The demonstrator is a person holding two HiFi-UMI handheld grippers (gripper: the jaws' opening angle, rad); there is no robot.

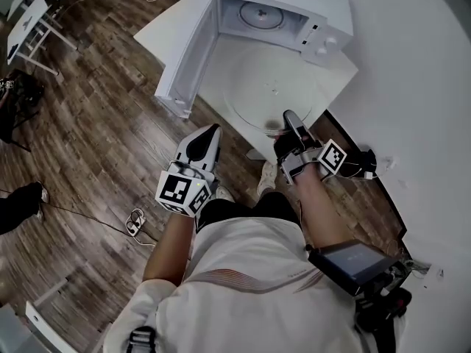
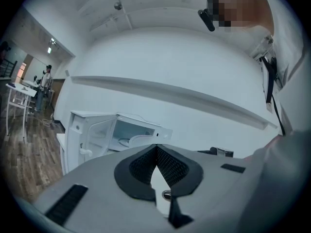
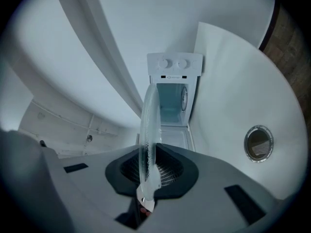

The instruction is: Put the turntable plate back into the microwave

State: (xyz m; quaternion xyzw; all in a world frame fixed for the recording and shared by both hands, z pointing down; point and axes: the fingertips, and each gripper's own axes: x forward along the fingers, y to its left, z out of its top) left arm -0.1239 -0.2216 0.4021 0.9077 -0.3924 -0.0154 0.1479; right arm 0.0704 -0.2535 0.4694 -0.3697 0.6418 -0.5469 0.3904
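Note:
The white microwave stands on a white table with its door swung open to the left, and a round ring lies in the cavity. A clear glass turntable plate hangs level in front of the opening. My right gripper is shut on its near rim. In the right gripper view the plate runs edge-on between the pads toward the microwave. My left gripper is shut and empty, to the left below the door, its tips meeting before the microwave.
Wooden floor spreads to the left, with a white desk far left and cables underfoot. A black device lies by the wall at right. The table has a round cable hole. A person stands far off.

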